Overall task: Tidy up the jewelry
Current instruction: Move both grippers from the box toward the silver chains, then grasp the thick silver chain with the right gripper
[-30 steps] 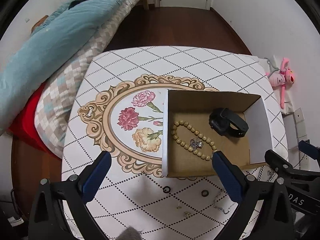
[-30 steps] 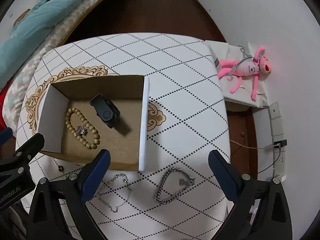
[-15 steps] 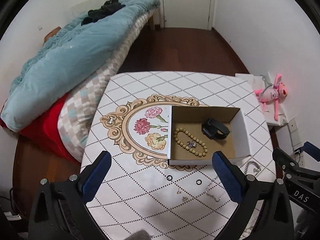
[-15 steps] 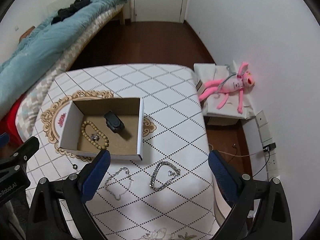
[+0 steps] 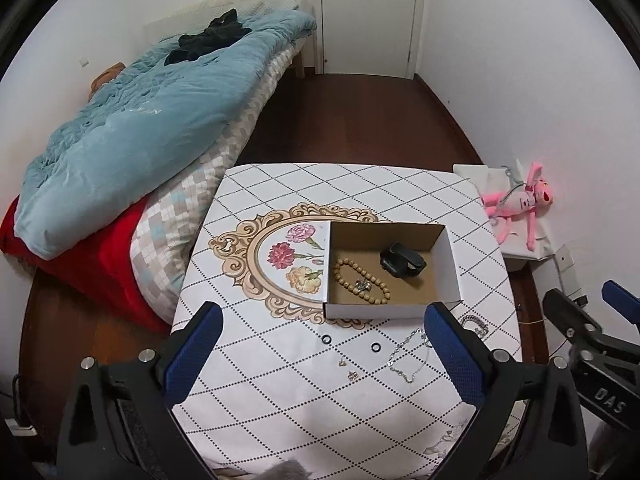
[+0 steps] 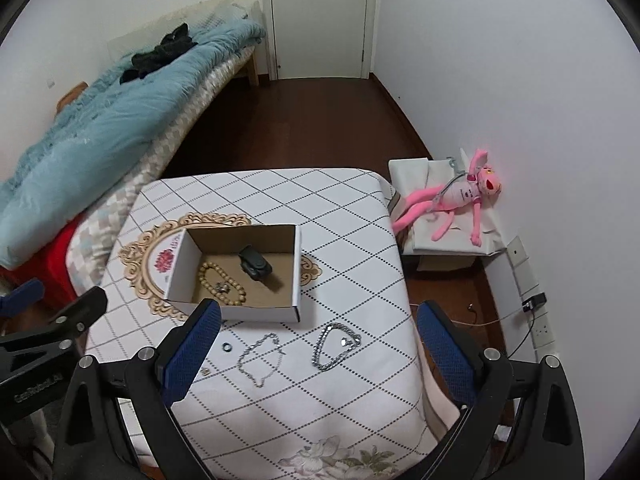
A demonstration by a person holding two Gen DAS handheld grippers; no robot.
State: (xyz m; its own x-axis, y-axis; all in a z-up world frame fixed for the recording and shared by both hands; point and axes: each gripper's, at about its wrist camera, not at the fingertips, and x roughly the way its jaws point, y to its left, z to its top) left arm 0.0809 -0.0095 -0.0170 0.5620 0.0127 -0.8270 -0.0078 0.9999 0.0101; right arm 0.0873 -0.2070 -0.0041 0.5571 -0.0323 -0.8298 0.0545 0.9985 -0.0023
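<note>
An open cardboard box [image 5: 447, 256] [image 6: 297, 264] stands on the patterned table. It holds a wooden bead bracelet [image 5: 345, 279] [image 6: 206, 280], a small silver piece [image 5: 363, 285] and a black watch [image 5: 401, 263] [image 6: 254, 265]. In front of the box lie two dark rings [image 5: 327, 338] [image 5: 375, 347], small earrings [image 5: 352, 374], a thin silver chain [image 5: 408, 356] [image 6: 260, 354] and a thick silver bracelet [image 6: 334, 344]. My left gripper [image 5: 320, 352] and right gripper [image 6: 318, 350] are open, empty, high above the table's near edge.
The table [image 5: 304, 188] is covered with a white diamond-pattern cloth. A bed with a blue duvet [image 5: 132, 120] is at the left. A pink plush toy [image 6: 452, 196] lies on a low box by the right wall. A closed door [image 6: 320, 16] is at the back.
Both grippers have risen and pulled back from the table, so the box and jewelry look smaller and more of the room shows. Nothing on the table has moved.
</note>
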